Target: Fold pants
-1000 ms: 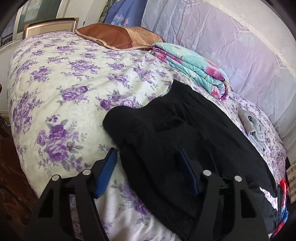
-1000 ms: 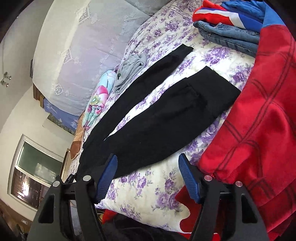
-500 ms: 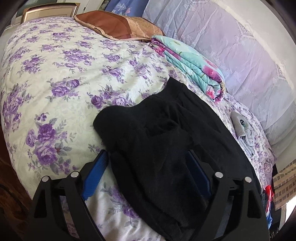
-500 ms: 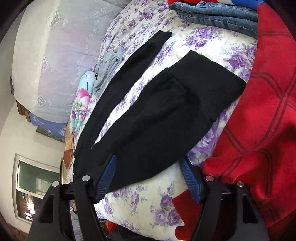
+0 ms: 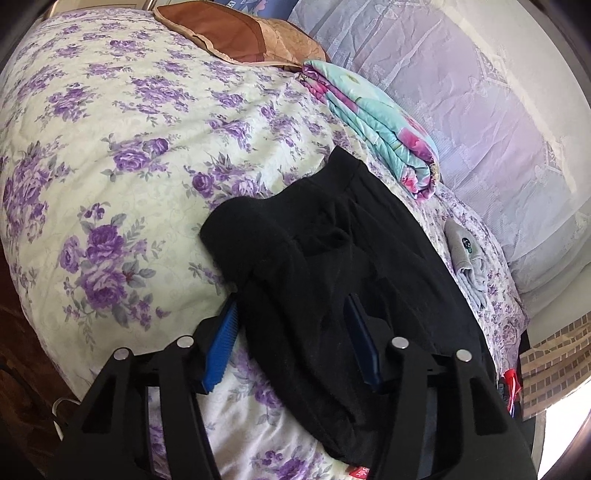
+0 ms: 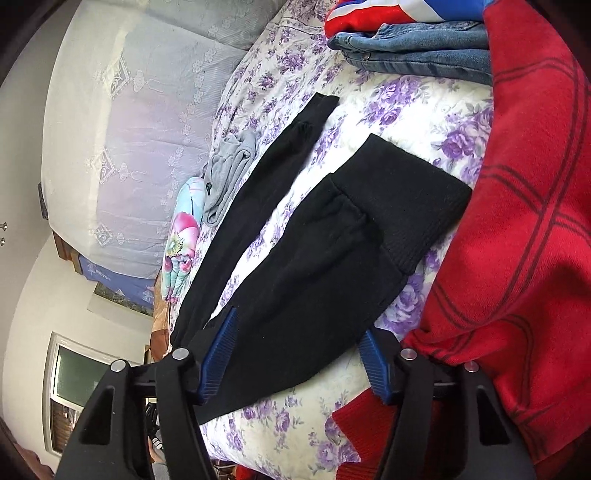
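Observation:
Black pants [image 5: 343, 280] lie spread on a bed with a purple-flowered quilt [image 5: 122, 147]. In the left wrist view the waistband end is nearest. My left gripper [image 5: 291, 347] is open, its blue pads on either side of the near edge of the waist fabric. In the right wrist view the two legs [image 6: 295, 266] lie apart, the nearer one ending in a ribbed cuff [image 6: 402, 206]. My right gripper [image 6: 299, 354] is open and straddles the nearer leg, with fabric between the pads.
A folded turquoise floral blanket [image 5: 376, 122] and a brown pillow [image 5: 236, 33] lie at the head of the bed. A grey garment [image 6: 229, 170] lies by the far leg. A red blanket [image 6: 517, 240] and folded jeans [image 6: 417, 51] lie beside the cuff.
Both grippers have moved forward and down onto the pants. The left now straddles the waist edge, the right straddles the nearer leg. Both stay open.

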The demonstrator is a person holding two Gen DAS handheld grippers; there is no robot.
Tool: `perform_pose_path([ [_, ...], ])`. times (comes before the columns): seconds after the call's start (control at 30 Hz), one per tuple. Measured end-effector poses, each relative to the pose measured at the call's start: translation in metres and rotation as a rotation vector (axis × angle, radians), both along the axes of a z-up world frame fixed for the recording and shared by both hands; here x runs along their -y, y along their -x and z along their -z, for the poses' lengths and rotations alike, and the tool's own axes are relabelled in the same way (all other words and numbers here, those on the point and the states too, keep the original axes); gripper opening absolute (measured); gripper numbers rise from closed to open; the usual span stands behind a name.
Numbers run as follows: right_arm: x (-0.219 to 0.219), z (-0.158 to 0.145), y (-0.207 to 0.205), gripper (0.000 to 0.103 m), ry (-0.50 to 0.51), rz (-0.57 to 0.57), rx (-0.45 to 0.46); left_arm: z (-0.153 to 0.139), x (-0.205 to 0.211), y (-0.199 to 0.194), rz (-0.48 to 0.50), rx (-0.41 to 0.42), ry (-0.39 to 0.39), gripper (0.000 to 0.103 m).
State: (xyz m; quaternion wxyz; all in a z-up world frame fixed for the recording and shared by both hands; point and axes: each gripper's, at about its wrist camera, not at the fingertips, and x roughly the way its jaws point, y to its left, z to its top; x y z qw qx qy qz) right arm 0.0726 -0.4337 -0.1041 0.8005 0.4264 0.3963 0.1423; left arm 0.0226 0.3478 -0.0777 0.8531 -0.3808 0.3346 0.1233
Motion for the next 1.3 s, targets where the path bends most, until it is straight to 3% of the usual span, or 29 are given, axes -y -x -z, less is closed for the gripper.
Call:
perform_pose_path([
  [0.1, -0.005, -0.002, -0.003, 0.063, 0.038, -0.030, 0.000, 0.007, -0.005, 0.002, -0.002, 0.018, 0.026, 0.054],
  [0.2, -0.009, -0.003, -0.004, 0.063, 0.078, -0.055, 0.001, 0.008, -0.005, 0.002, -0.012, 0.004, 0.003, 0.042],
  [0.23, -0.009, -0.003, -0.005, 0.063, 0.082, -0.056, 0.000, 0.008, -0.006, 0.002, -0.012, 0.004, 0.007, 0.034],
  [0.43, -0.011, -0.003, -0.006, 0.062, 0.113, -0.030, 0.019, 0.006, -0.007, 0.006, -0.017, 0.022, 0.033, 0.018],
  [0.6, -0.003, -0.001, -0.002, 0.023, 0.097, -0.011, 0.031, -0.002, -0.003, 0.008, -0.014, 0.029, 0.007, 0.016],
  [0.7, 0.001, -0.003, 0.001, 0.011, 0.080, -0.017, 0.045, -0.008, -0.001, 0.007, -0.009, 0.032, -0.004, 0.015],
  [1.03, 0.007, -0.013, 0.001, 0.005, 0.042, -0.024, 0.097, -0.028, 0.002, 0.007, 0.005, 0.052, 0.014, 0.006],
  [1.3, 0.027, -0.047, -0.004, 0.005, 0.047, 0.016, 0.178, -0.074, 0.006, -0.001, 0.033, 0.106, 0.003, 0.006],
])
